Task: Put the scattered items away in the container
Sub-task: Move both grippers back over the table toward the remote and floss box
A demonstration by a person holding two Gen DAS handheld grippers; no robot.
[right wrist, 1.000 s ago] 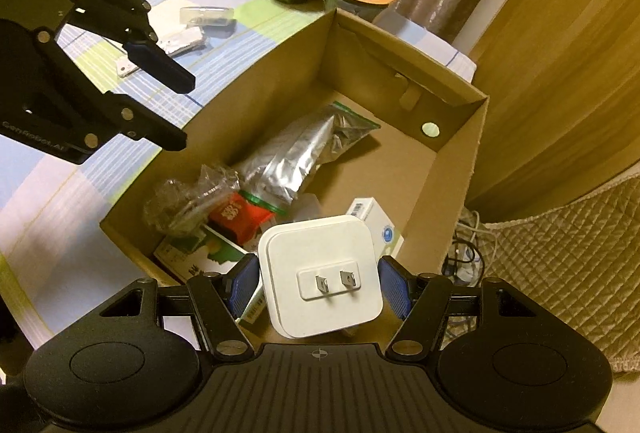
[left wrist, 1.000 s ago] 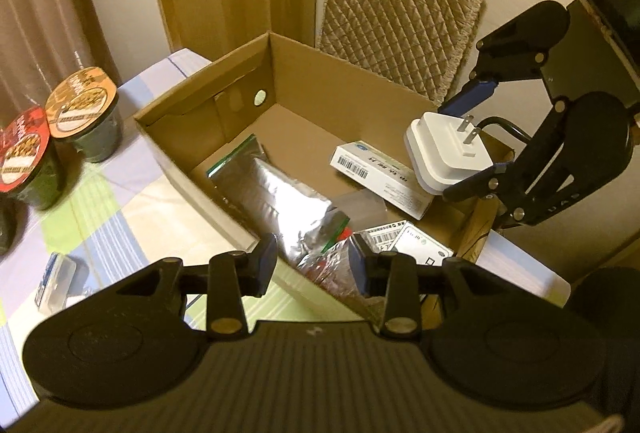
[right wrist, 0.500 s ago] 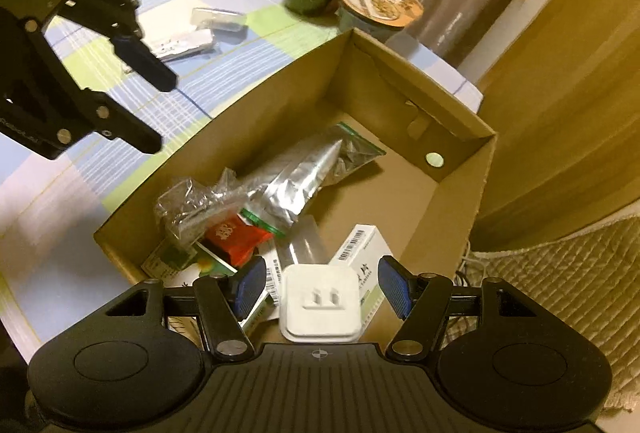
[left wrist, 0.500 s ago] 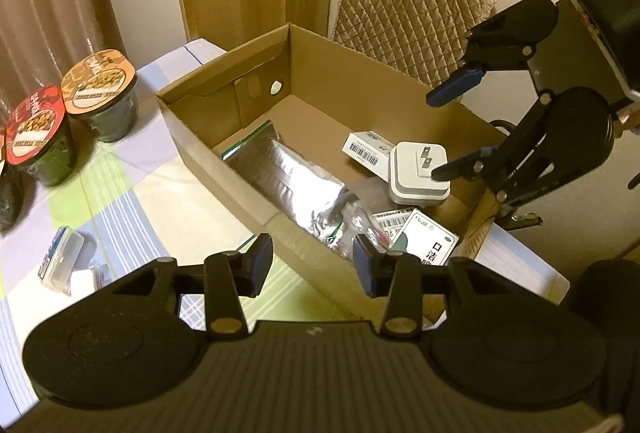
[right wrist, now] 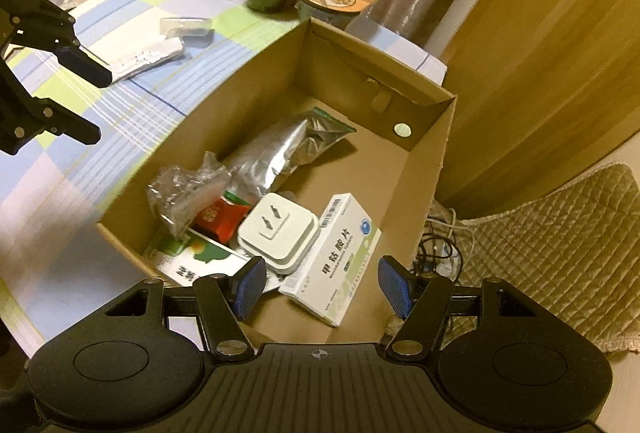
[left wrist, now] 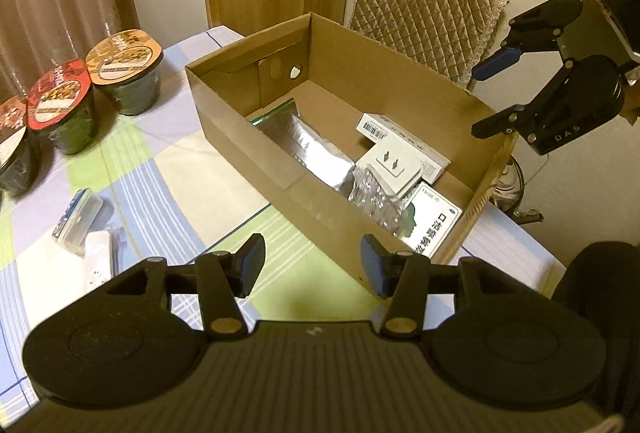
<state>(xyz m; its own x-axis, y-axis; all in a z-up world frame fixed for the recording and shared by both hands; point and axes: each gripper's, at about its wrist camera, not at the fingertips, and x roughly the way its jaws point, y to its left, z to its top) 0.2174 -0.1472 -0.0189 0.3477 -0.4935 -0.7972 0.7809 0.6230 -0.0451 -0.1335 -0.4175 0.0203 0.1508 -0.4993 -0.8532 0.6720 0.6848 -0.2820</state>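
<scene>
The right gripper (right wrist: 322, 291) is hanging released and empty above the near end of the brown cardboard box (right wrist: 434, 169); the left gripper (left wrist: 312, 265) is likewise gaping, hovering over the checked tablecloth (left wrist: 168, 185). The white square plug adapter (right wrist: 278, 229) is now lying inside the box beside the white medicine carton (right wrist: 340, 265); one second ago it was clamped in the right gripper. Still outstanding: the clear plastic case (right wrist: 184, 26) and the white flat packet (right wrist: 146, 57) are remaining on the tablecloth.

green box (right wrist: 192, 261) partly hidden under plug (right wrist: 278, 229).
</scene>
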